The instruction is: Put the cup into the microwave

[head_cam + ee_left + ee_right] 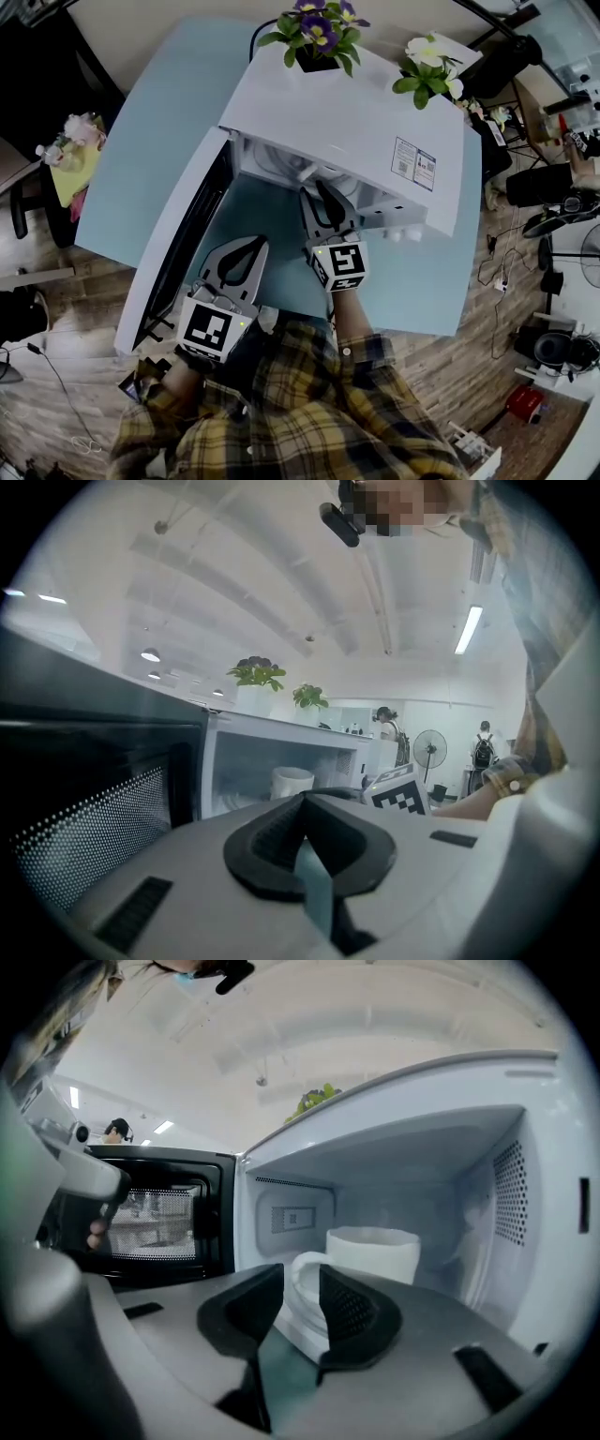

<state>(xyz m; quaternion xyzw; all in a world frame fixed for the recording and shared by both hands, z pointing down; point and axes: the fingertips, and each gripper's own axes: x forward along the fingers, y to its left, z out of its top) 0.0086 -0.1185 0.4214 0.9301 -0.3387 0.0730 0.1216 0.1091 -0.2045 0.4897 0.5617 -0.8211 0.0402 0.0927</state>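
A white cup (pixel 375 1251) stands inside the open white microwave (pixel 375 122); it also shows as a cup (pixel 291 782) in the left gripper view. My right gripper (pixel 302 1283) reaches into the cavity, its jaws closed on the cup's handle (pixel 305 1274) from both sides. In the head view the right gripper (pixel 316 195) enters the oven's mouth and the cup is hidden by the oven's top. My left gripper (pixel 246 247) hovers over the table in front of the open door (pixel 178 253), shut with nothing in it; its left gripper tips (pixel 305 803) meet.
The microwave sits on a light blue table (pixel 141 159). Two potted plants (pixel 319 33) (pixel 429 66) stand on the oven's top. The dark door swings out to the left, close beside my left gripper. Chairs and clutter ring the table on the wooden floor.
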